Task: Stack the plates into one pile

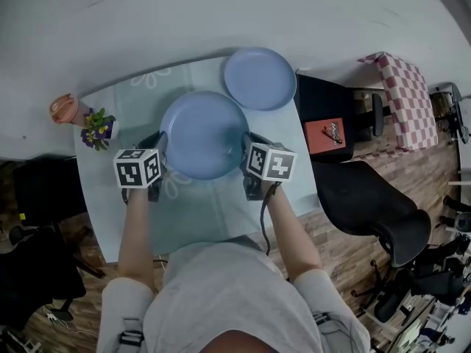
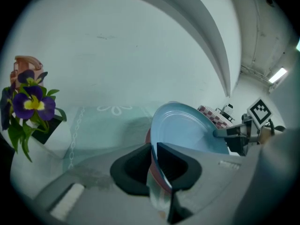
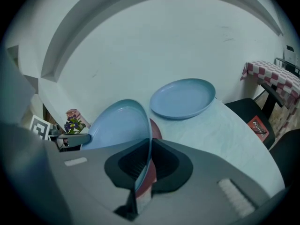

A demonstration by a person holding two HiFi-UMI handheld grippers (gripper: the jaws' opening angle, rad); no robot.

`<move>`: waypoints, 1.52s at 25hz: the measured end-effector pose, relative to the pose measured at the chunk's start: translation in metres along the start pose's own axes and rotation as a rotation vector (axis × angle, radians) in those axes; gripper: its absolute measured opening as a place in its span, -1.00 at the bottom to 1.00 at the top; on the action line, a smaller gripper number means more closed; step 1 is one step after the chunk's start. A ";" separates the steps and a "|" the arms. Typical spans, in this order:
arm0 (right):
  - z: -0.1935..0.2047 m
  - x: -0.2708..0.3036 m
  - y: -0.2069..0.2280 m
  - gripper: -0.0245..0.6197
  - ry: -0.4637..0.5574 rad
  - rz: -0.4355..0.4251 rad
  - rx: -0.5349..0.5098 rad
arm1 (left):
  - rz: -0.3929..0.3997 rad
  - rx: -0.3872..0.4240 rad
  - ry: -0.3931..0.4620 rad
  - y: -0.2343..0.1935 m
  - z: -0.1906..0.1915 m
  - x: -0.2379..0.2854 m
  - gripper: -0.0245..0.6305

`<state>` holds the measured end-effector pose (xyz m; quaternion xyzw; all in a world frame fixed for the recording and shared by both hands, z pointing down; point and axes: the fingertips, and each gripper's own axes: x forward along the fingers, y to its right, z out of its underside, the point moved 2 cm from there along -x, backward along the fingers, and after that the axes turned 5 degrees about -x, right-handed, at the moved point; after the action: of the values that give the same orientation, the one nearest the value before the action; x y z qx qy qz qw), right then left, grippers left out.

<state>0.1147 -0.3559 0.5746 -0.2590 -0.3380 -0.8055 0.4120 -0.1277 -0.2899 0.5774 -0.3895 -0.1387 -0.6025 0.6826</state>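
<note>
- Fingers [image 2: 133,170] of left gripper [image 2: 153,150] are pinched on the rim of the held plate [image 2: 187,130]. The rim runs straight up the slot between the pads.
- Same on right gripper [image 3: 150,146]: closed on the opposite rim, with only plate edge between its pads.
- Reason for the two-sided grip, as a judgement: a wide, shallow plate carried by opposite edges keeps level and cannot swing.
- Held plate, blue, sits over the middle of the tablecloth [image 1: 213,212], between the two grippers. A shadow under it suggests it is off the cloth; not certain.
- Dark red edge [image 3: 155,128] shows from beneath it, possibly another plate. Cannot tell whether the two touch.
- Second plate [image 1: 259,78], also blue, lies flat at the far right corner of the cloth, just beside the held plate. Not yet one pile.
- Flower pot [image 1: 97,129] stands at the left edge, apart from the plates.
</note>
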 end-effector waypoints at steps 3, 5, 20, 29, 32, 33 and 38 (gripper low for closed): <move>0.006 0.008 0.001 -0.87 -0.021 0.013 -0.002 | 0.003 -0.013 -0.018 -0.006 0.007 0.006 -0.79; 0.009 0.011 0.003 -0.87 -0.028 0.024 -0.002 | 0.011 -0.024 -0.021 -0.007 0.009 0.009 -0.78; 0.013 0.019 0.003 -0.60 -0.048 0.030 -0.064 | 0.048 0.028 -0.025 -0.003 0.012 0.020 -0.58; 0.005 0.012 0.004 -0.45 0.008 0.033 -0.085 | 0.023 0.029 0.080 -0.008 -0.009 0.004 -0.53; -0.002 0.006 0.001 -0.45 0.057 0.028 -0.090 | 0.028 0.042 0.133 -0.003 -0.021 -0.005 -0.62; -0.006 0.003 -0.001 -0.45 0.081 0.022 -0.090 | 0.033 0.051 0.151 0.000 -0.026 -0.008 -0.66; -0.034 -0.022 -0.010 -0.85 0.231 0.026 -0.135 | 0.073 0.099 0.256 0.023 -0.052 -0.026 -0.91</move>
<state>0.1136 -0.3662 0.5343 -0.1961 -0.2297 -0.8455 0.4403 -0.1272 -0.3087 0.5177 -0.2799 -0.0657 -0.6143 0.7348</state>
